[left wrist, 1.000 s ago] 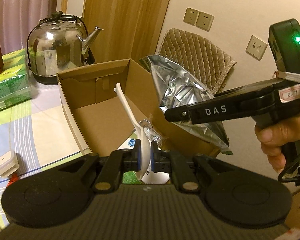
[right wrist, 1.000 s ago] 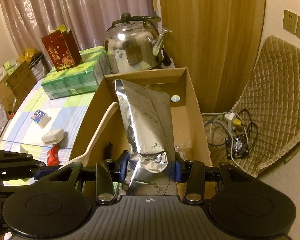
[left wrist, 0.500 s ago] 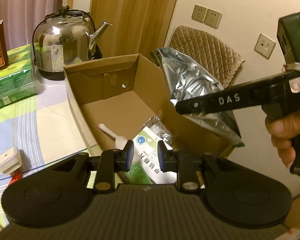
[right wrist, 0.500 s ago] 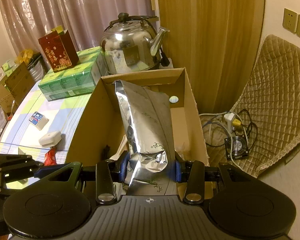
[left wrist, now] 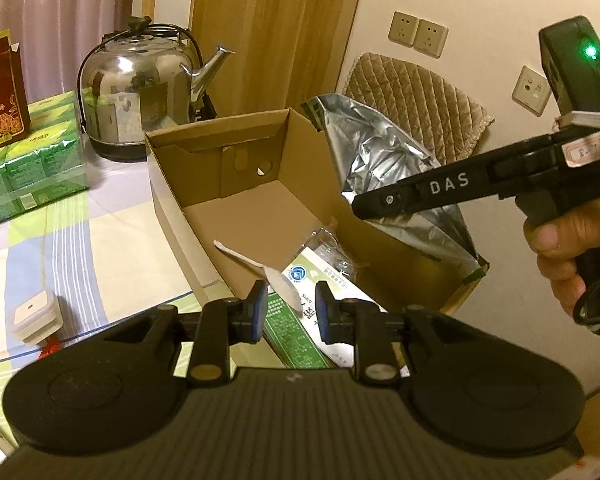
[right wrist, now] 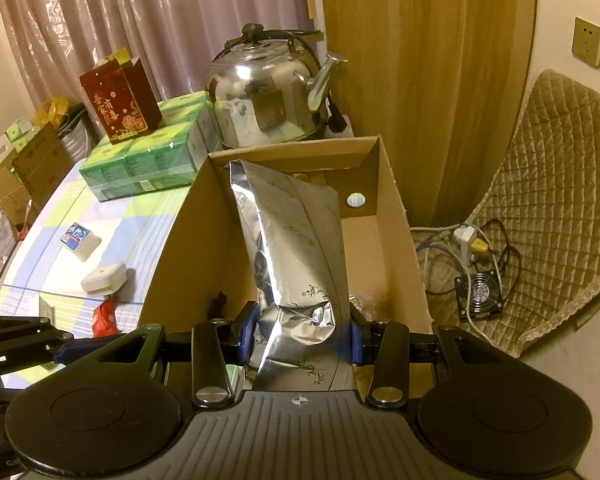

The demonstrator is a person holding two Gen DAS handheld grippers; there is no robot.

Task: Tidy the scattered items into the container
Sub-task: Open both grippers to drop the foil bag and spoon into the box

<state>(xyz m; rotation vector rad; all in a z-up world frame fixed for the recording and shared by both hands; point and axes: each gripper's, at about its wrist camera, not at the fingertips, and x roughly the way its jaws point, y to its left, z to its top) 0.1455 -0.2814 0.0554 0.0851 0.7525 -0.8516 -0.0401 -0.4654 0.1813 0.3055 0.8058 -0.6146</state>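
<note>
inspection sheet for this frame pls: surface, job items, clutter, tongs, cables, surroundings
Surface: glass-topped table, checked cloth beneath.
Job's things: cardboard box holds white spoon and a green-white packet; foil bag over the box.
Clutter: kettle, green tissue packs, red gift bag, white adapter.
Tongs: left tongs open, empty; right tongs shut on foil bag.
Cables: power strip and fan on floor.
Surroundings: curtains, wall sockets, quilted cushion.

Wooden door panel [right wrist: 424,80] centre | mauve curtains [right wrist: 140,20] to its left | cream wall with sockets [right wrist: 596,46] to its right | quilted cushion [right wrist: 552,184] leaning below them | warm indoor light
</note>
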